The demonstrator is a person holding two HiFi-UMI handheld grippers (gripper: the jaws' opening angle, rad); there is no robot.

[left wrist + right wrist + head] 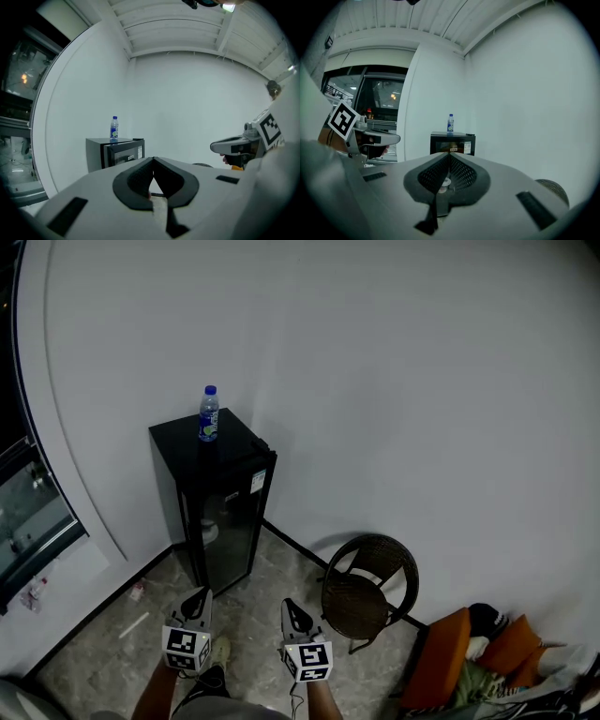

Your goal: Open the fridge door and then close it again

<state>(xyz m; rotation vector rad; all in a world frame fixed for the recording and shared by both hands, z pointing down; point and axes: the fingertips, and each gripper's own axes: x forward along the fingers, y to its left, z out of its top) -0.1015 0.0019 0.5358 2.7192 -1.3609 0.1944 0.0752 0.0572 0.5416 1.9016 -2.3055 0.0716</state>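
Your left tool (196, 599) and right tool (293, 610) sit low, side by side, roughly level, aimed at the fridge (223, 512). Both jaws fully together, empty. Fridge in the corner ahead, door closed, bottle (208, 414) on top.

The left claw (197, 596) and right claw (293, 607) are pale grey shells with black meshed pads (461, 174), each topped by a white cube (186, 645) bearing black square markers.

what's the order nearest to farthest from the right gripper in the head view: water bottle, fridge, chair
1. chair, just right of the right gripper
2. fridge, ahead and to the left
3. water bottle, on the fridge's top
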